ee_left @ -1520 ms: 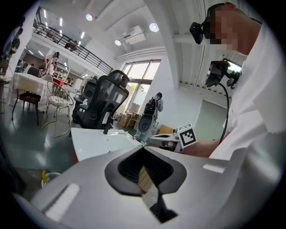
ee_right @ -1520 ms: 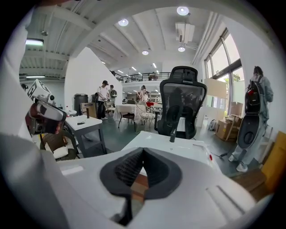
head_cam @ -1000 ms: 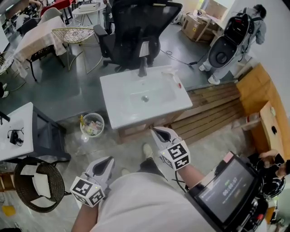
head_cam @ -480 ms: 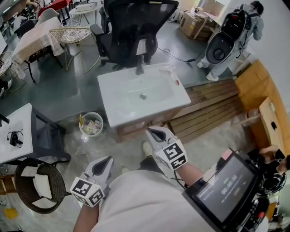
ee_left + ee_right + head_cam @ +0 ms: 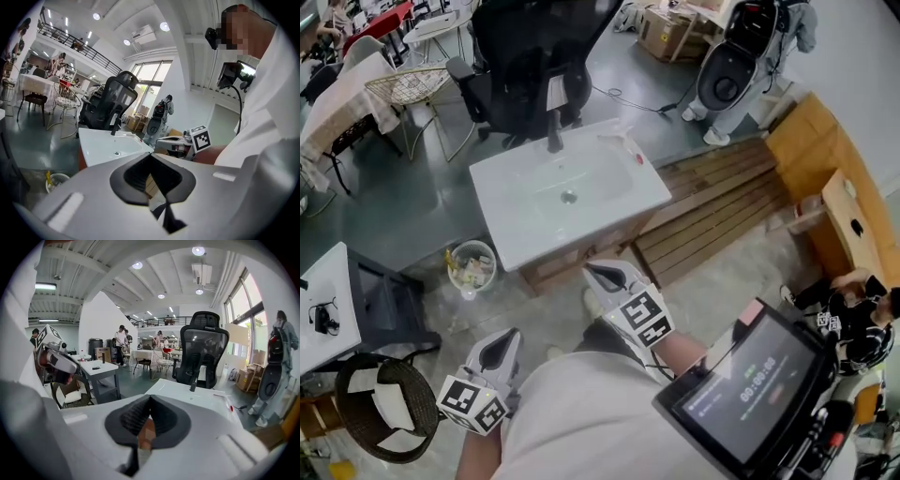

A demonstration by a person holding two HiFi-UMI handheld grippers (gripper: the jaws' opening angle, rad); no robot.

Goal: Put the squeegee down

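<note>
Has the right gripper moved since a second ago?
No: the right gripper holds the same spot before the white sink's front edge; only the view shifted.

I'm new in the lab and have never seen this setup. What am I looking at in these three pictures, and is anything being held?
There is no robot here: a person carries a hand-held two-jaw gripper in each hand. The top-down picture comes from a camera on the person's head. It shows the left gripper and the right gripper in front of a white sink. The other two pictures come from a camera riding on each gripper, looking along its jaws. In both, the jaws are closed together with nothing between them, so nothing is held. On the sink's far rim, right of the dark faucet, lies a slim white tool with a red spot. It is likely the squeegee, though it is too small to be sure.
</note>
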